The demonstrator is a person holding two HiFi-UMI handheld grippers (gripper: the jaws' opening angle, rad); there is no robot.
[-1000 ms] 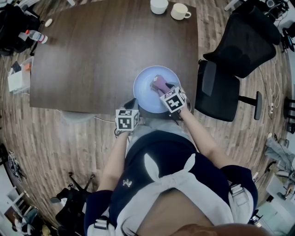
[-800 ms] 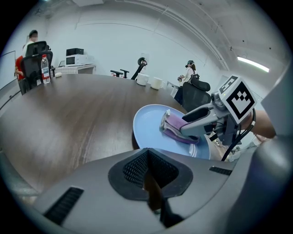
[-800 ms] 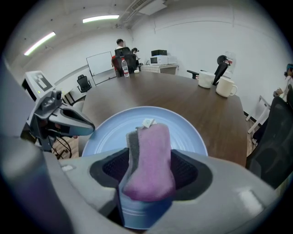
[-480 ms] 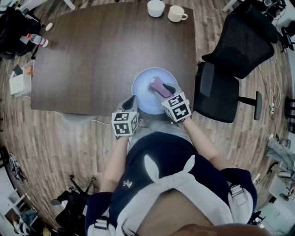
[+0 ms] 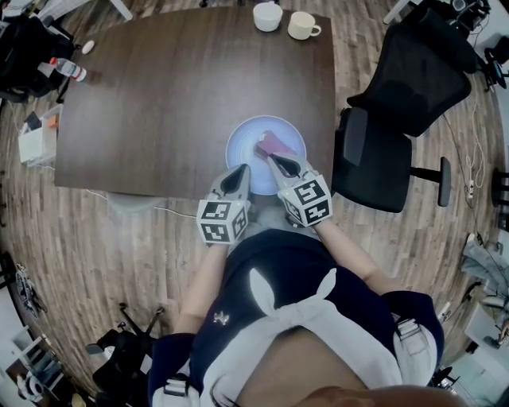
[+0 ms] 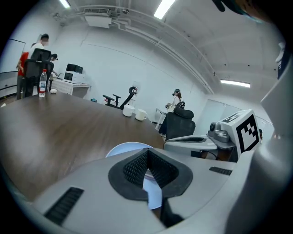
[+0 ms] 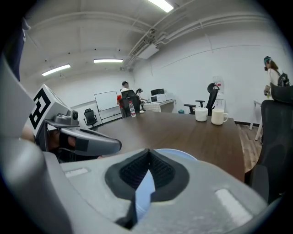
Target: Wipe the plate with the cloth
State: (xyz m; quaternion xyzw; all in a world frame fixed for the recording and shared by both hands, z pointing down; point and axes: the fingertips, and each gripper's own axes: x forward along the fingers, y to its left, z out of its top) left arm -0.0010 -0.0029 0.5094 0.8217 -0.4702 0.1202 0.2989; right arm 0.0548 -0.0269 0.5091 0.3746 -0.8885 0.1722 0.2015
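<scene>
A light blue plate [image 5: 248, 143] sits at the near edge of the dark wooden table [image 5: 175, 95]. A crumpled purple cloth [image 5: 274, 144] lies on the plate's right half. My right gripper [image 5: 273, 160] hangs over the plate's near rim, just short of the cloth, shut and empty. My left gripper [image 5: 242, 171] hovers beside it at the plate's near left rim, also shut on nothing. In the left gripper view the jaws [image 6: 146, 151] meet over the plate [image 6: 123, 148]. In the right gripper view the closed jaws [image 7: 149, 151] hide the cloth, and the plate [image 7: 181, 155] shows behind them.
Two white cups [image 5: 267, 15] [image 5: 302, 25] stand at the table's far edge. A water bottle [image 5: 67, 70] is at the far left corner. A black office chair [image 5: 398, 119] stands right of the table. The person's body fills the near side.
Both grippers have risen and drawn back toward the person. The right gripper, which was at the cloth, has come away from it; the cloth stays on the plate.
</scene>
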